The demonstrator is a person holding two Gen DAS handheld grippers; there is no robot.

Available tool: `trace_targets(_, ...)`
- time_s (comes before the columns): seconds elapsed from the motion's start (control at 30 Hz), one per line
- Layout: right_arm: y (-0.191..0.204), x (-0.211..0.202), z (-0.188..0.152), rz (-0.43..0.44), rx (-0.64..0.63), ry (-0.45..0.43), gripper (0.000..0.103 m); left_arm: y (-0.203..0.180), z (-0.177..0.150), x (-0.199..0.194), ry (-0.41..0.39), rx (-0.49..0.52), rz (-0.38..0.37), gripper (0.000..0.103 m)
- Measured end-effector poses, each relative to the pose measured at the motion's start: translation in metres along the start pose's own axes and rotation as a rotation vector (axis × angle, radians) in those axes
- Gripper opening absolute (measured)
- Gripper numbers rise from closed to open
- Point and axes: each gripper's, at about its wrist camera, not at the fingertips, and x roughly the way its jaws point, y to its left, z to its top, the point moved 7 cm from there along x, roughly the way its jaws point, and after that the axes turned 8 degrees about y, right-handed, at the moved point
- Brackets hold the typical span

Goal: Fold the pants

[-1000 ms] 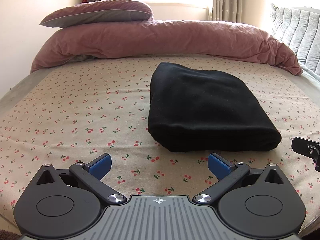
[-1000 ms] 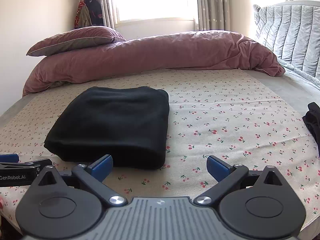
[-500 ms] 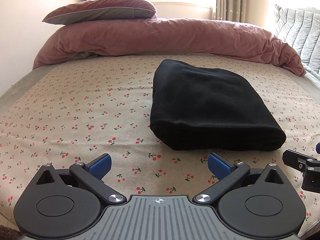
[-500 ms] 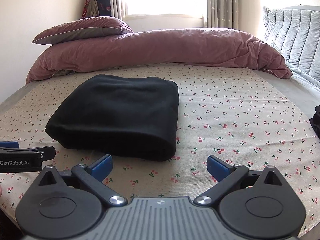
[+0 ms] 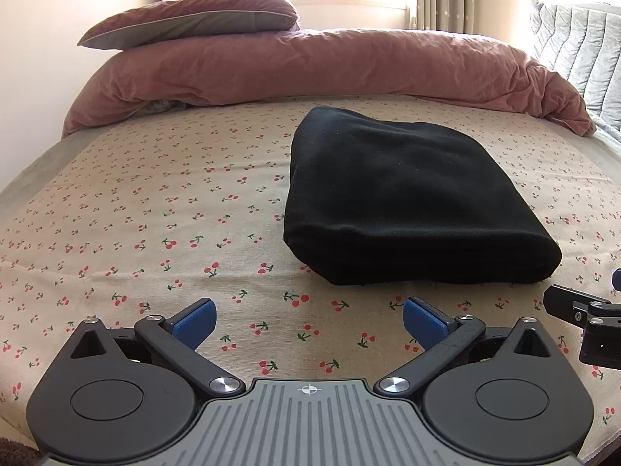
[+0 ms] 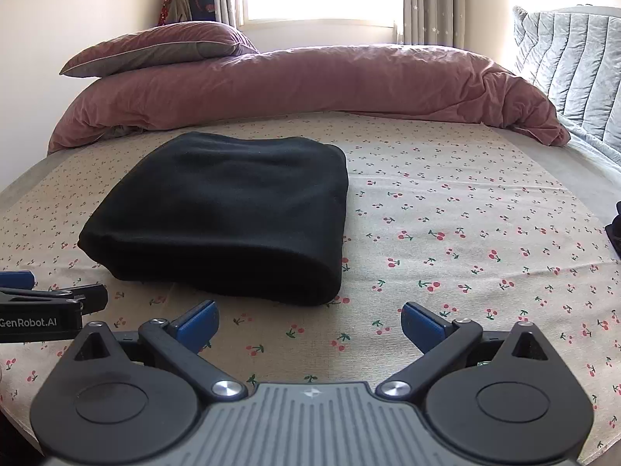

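Black pants (image 5: pixel 411 202) lie folded into a thick rectangle on the cherry-print bed sheet (image 5: pixel 155 233), right of centre in the left wrist view, left of centre in the right. Left hand-held gripper (image 5: pixel 308 320) and right hand-held gripper (image 6: pixel 308 320) both spread wide, holding nothing (each short of the pants' near edge).

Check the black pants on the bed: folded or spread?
Folded: the black fabric pants lie as a compact stacked rectangle with a thick rounded near edge, on the cherry-print sheet.
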Motion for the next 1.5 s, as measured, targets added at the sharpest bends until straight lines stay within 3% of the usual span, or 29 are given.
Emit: trace_targets(1.5, 0.01, 0.008, -0.005, 0.013, -0.012, 0.028, 0.1, 0.002, -0.005, 0.006, 0.032, -0.007, -0.017, 0.103)
